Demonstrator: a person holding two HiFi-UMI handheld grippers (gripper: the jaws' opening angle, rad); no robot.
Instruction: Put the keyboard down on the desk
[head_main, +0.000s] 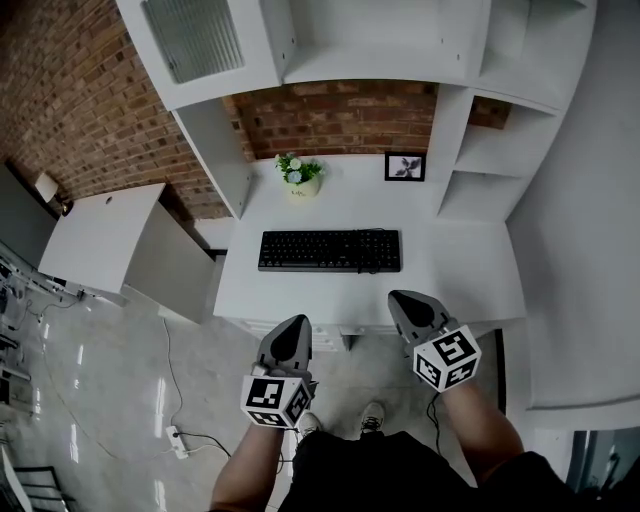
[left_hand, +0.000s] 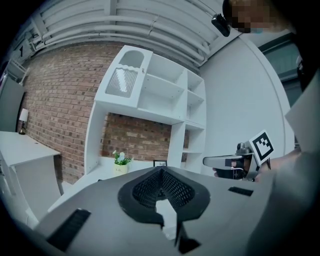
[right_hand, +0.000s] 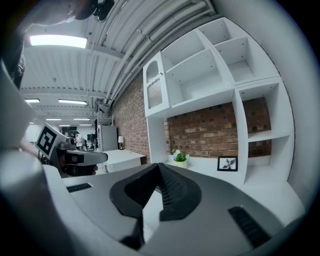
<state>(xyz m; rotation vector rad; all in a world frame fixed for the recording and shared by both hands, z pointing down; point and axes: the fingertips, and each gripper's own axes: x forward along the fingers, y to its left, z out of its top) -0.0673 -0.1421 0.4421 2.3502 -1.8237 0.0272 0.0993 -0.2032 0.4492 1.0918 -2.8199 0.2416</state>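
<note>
A black keyboard (head_main: 330, 251) lies flat on the white desk (head_main: 460, 275), about in its middle, parallel to the front edge. Both grippers are held off the desk, in front of its front edge and well short of the keyboard. My left gripper (head_main: 292, 335) is shut with nothing between its jaws; it points toward the desk's left front. My right gripper (head_main: 413, 304) is also shut and empty, near the desk's right front edge. In the left gripper view the closed jaws (left_hand: 161, 172) fill the lower frame, and the right gripper (left_hand: 235, 161) shows at the right. The keyboard is hidden in both gripper views.
A small potted plant (head_main: 299, 174) and a framed picture (head_main: 405, 166) stand at the back of the desk. White shelves (head_main: 500, 150) rise on the right, a cabinet (head_main: 200, 40) hangs above. A white side table (head_main: 100, 235) stands left; a power strip (head_main: 176, 437) lies on the floor.
</note>
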